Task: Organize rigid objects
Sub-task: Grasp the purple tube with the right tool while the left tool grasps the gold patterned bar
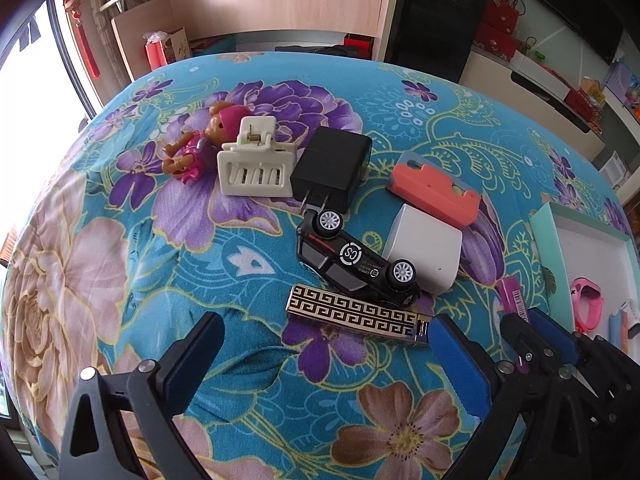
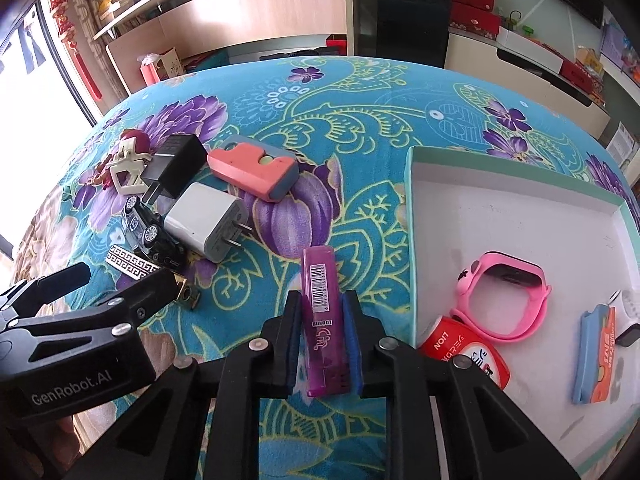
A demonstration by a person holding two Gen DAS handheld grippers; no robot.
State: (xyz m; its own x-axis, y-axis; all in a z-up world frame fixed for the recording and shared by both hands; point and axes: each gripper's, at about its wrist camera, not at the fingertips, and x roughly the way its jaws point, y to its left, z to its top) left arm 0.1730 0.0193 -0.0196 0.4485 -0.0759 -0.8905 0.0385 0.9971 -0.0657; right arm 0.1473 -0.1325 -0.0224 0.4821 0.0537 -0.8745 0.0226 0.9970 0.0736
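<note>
Purple lighter point(image 2: 323, 320), clamped near its end by right gripper point(image 2: 322, 336), may swivel; left gripper point(image 1: 320, 356), jaws released, may knock the gold lighter point(image 1: 356, 314).

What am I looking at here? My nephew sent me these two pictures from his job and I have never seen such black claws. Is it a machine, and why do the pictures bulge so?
No robot: a person holds a two-finger claw in each hand, each with a wide-angle camera looking along its fingers, hence the bulge. One picture is from the left claw, the other from the right.

The left gripper is open over a flowered cloth, near a gold-patterned lighter. Beyond lie a black toy car, a white charger, a black charger, a cream hair clip, a doll and an orange block.

The right gripper is shut on a purple lighter. Beside it is a white tray with a pink watch and a red can sorted into it.
</note>
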